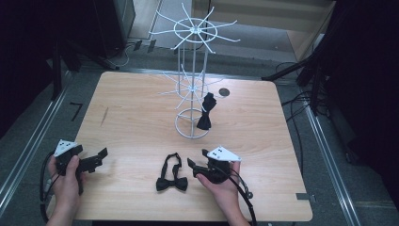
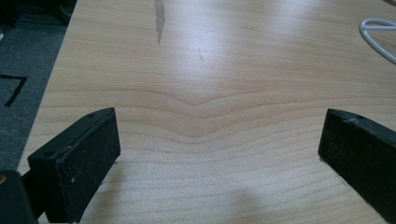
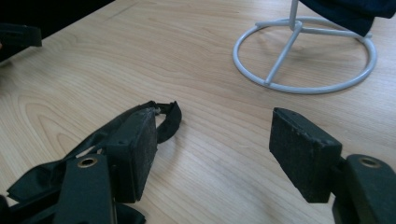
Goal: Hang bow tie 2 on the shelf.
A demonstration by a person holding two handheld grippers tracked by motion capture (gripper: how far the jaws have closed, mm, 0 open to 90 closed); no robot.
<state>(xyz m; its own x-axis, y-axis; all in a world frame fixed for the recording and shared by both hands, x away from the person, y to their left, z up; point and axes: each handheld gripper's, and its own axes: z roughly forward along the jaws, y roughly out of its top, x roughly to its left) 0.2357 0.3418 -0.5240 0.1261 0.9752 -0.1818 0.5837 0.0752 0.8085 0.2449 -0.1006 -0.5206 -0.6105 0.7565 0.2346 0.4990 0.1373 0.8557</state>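
Bow tie flat on table (strap looped); right claw spread beside it; left claw spread

Two black bow ties, one white wire rack, one table.

The high view looks forward and down from above the near edge of the counter, taking in the whole white wire stand. The left gripper view sits low and close over bare wood left of the stand. The right gripper view, equally low, faces the stand's ring base, shared with the high view.
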